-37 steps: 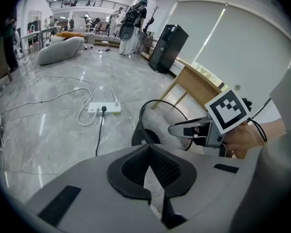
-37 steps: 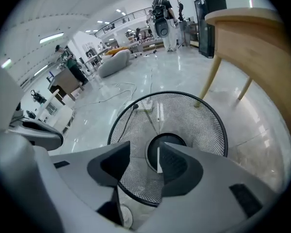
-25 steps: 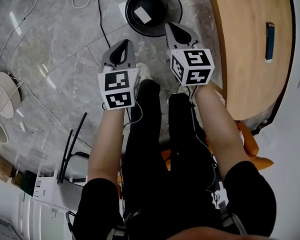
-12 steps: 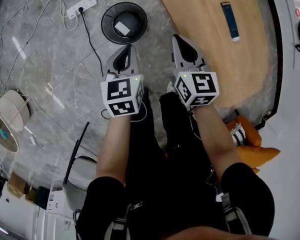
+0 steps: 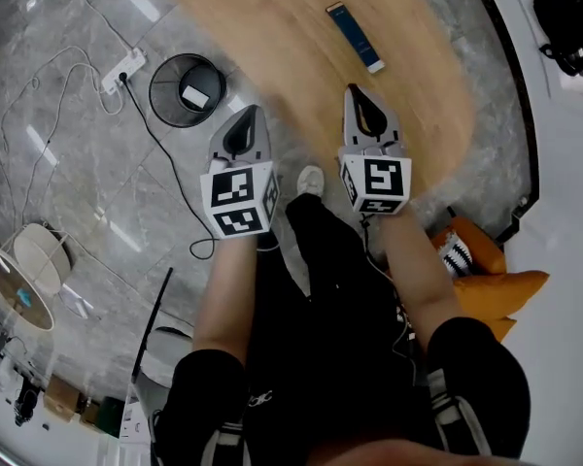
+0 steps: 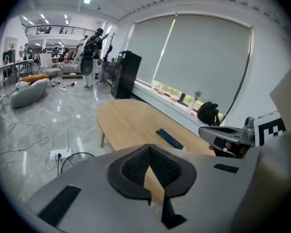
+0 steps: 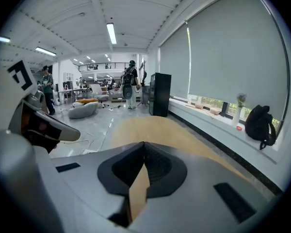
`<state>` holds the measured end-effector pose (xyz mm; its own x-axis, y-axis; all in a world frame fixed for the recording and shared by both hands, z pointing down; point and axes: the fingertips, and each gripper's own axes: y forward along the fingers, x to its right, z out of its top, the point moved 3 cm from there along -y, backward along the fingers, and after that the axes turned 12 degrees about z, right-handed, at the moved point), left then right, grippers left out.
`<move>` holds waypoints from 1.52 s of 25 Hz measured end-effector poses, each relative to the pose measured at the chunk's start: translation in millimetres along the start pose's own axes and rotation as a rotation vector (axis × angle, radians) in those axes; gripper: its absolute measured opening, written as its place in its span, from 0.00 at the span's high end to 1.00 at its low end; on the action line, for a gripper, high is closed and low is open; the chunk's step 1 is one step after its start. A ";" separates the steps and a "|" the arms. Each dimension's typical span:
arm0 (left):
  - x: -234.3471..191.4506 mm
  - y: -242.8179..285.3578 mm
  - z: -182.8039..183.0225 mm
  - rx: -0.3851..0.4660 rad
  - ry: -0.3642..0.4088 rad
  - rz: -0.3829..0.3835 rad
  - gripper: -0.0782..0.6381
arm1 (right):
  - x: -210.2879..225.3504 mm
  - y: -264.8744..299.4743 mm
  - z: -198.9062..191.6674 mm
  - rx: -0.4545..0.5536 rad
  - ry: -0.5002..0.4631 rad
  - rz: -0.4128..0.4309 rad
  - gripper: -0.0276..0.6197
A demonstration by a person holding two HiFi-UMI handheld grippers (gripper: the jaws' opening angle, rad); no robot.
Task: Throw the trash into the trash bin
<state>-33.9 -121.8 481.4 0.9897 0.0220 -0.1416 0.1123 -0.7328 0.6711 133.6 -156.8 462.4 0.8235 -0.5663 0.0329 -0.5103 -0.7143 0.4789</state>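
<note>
The black mesh trash bin [image 5: 164, 92] stands on the grey marble floor by the table's end, with a white piece of trash [image 5: 195, 96] lying inside it. My left gripper [image 5: 245, 115] hangs over the floor just right of the bin; its jaws meet at the tips and hold nothing. My right gripper [image 5: 361, 93] is over the edge of the wooden table [image 5: 301, 27], shut and empty too. In the left gripper view the left gripper [image 6: 149, 148] points at the table. The right gripper [image 7: 144, 147] aims along the tabletop in its own view.
A dark phone [image 5: 356, 37] lies on the table. A white power strip [image 5: 124, 66] with cables sits on the floor beside the bin. An orange cushion [image 5: 491, 280] lies at the person's right. A black backpack [image 5: 564, 17] rests on the windowsill. People stand far off.
Both grippers have risen and swung from over the bin toward the table. In the head view the bin has slid left and the tabletop has come ahead. Both jaws stay shut.
</note>
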 end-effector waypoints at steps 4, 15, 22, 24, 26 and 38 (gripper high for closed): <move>40.2 14.0 6.7 0.001 -0.014 -0.030 0.87 | 40.9 -14.1 -9.3 0.022 -0.044 0.010 0.94; 78.2 31.8 -9.2 -0.032 0.017 -0.017 0.87 | 89.8 16.7 -33.8 -0.004 -0.039 0.226 0.67; 69.5 37.0 -27.7 -0.064 -0.006 0.026 0.87 | 110.2 66.2 -54.2 -0.094 -0.089 0.233 0.66; 69.9 37.1 -33.2 -0.073 -0.006 0.028 0.87 | 116.4 81.5 -63.1 -0.127 -0.090 0.225 0.63; 71.1 37.6 -37.6 -0.081 -0.001 0.027 0.88 | 121.8 95.4 -71.7 -0.169 -0.102 0.226 0.62; 61.9 40.3 -48.7 -0.088 0.018 0.034 0.87 | 133.9 124.3 -121.0 -0.339 -0.111 0.177 0.67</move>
<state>36.2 -116.8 535.1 0.9944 0.0111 -0.1056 0.0857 -0.6711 0.7364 210.4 -271.7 632.5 0.6889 -0.7228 0.0544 -0.5160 -0.4364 0.7371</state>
